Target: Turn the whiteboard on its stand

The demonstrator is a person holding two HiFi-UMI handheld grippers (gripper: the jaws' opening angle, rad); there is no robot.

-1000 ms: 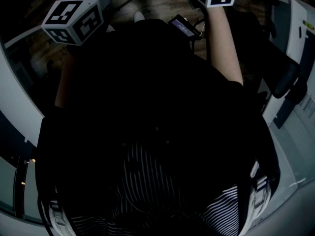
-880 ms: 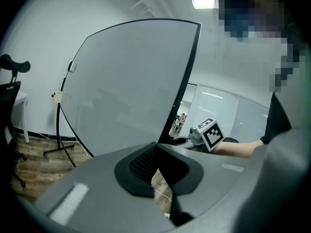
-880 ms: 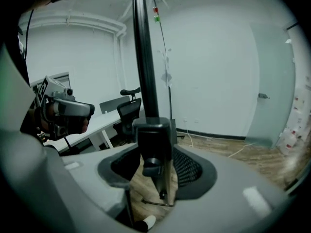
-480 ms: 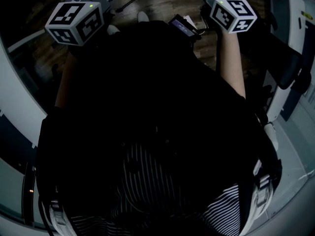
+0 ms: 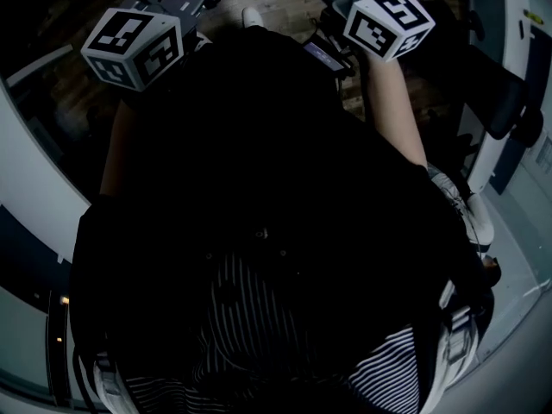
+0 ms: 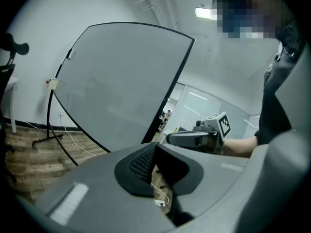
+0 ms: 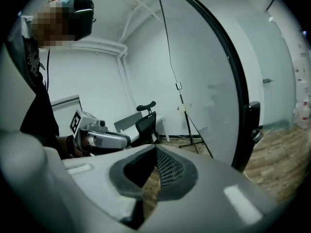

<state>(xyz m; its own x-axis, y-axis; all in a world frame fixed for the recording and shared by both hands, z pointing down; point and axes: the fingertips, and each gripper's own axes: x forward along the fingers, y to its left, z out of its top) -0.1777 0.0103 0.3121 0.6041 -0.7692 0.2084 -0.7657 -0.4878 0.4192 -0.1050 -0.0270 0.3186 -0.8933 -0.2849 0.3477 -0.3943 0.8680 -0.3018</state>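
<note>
Ahead of both grippers, large grey black-framed whiteboard (image 6: pixel 121 81) stands tilted on its stand. Left gripper (image 6: pixel 155 145) jaws are closed, empty; right gripper (image 7: pixel 155 149) jaws have just closed, empty. Gripper cubes carry black-white square markers (image 5: pixel 129 34).

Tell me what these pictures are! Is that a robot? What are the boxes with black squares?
No robot: a person holds a pinching tool in each hand. One picture looks down from a camera on the head; the patterned boxes belong to the tools. The other two come from cameras riding on the left gripper and right gripper. Both are shut and empty; the right one's jaws just closed. The big grey whiteboard stands on the wooden floor; neither tool touches it.
</note>
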